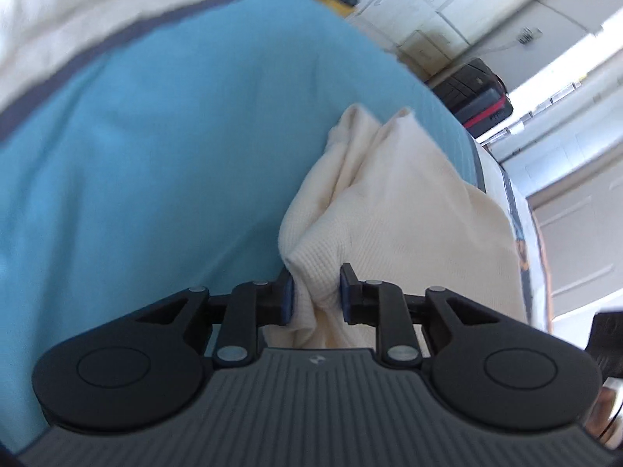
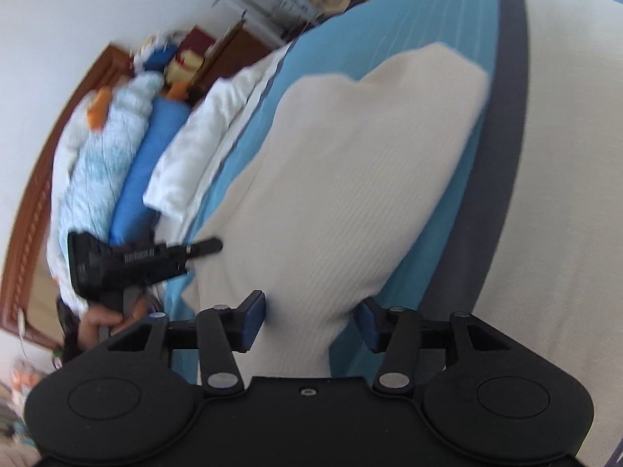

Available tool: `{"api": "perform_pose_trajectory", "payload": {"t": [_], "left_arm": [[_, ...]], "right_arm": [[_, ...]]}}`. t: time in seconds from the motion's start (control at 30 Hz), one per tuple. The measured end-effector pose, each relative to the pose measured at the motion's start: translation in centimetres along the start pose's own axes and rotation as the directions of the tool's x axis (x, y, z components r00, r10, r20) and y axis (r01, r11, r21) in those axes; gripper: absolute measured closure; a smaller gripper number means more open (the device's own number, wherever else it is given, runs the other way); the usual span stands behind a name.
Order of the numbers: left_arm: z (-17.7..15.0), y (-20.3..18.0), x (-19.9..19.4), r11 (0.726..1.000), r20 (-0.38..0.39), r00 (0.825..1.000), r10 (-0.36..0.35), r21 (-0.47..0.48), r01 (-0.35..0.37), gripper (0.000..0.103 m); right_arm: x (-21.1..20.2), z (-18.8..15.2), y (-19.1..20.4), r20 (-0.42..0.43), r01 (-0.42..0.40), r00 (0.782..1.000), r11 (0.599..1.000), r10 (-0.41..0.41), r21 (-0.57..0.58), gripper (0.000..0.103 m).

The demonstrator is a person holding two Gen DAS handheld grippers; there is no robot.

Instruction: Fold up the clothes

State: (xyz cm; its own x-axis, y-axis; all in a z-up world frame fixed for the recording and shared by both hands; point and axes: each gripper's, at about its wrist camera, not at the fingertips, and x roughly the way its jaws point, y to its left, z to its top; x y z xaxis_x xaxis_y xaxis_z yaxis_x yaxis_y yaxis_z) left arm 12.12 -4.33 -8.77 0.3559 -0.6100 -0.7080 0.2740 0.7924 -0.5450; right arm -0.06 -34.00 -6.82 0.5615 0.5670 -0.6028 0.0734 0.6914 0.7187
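Observation:
A cream knitted garment (image 1: 393, 210) lies on the blue bed sheet (image 1: 136, 155) near its right edge. My left gripper (image 1: 316, 294) is shut on a bunched fold of it, and creases run out from the pinch. In the right wrist view the same garment (image 2: 350, 179) spreads smooth across the sheet (image 2: 440, 27). A neck of it rises between the pads of my right gripper (image 2: 310, 325), which stand apart. The left pad rests against the cloth and the right pad shows a gap. There, the left gripper (image 2: 216, 245), held by a hand (image 2: 97, 321), reaches the garment's left edge.
A white duvet (image 2: 564, 194) covers the bed past a dark grey band. Pillows (image 2: 187, 155), a blue bolster and plush toys lie against the wooden headboard (image 2: 31, 225). A black and red suitcase (image 1: 483, 93) and white closet doors (image 1: 447, 4) stand beyond the bed.

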Motion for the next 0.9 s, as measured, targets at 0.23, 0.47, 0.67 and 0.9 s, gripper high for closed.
{"api": "perform_pose_trajectory", "payload": {"t": [0.23,0.47,0.67,0.9], "left_arm": [[0.1,0.9,2.7,1.0,-0.052,0.999,0.006,0.004,-0.005,0.049],[0.2,-0.7,4.2,0.993,0.006,1.0,-0.026,0.112,0.025,0.08],[-1.4,-4.5,1.8,0.942,0.136,0.985,0.107,0.302,-0.144,0.086],[-0.9,-4.7,-1.2,0.946,0.231,0.968,0.095,0.281,-0.16,0.088]], "right_arm": [[0.3,0.4,-4.7,0.12,-0.003,0.993,0.987,-0.017,0.16,0.029],[1.1,1.6,-5.6,0.233,0.001,0.972,0.995,-0.024,0.098,0.041],[-0.1,1.1,-2.3,0.289,0.17,0.949,0.977,-0.128,-0.125,0.065],[-1.7,0.1,5.1,0.415,0.323,0.893,0.889,-0.173,-0.326,0.071]]}}
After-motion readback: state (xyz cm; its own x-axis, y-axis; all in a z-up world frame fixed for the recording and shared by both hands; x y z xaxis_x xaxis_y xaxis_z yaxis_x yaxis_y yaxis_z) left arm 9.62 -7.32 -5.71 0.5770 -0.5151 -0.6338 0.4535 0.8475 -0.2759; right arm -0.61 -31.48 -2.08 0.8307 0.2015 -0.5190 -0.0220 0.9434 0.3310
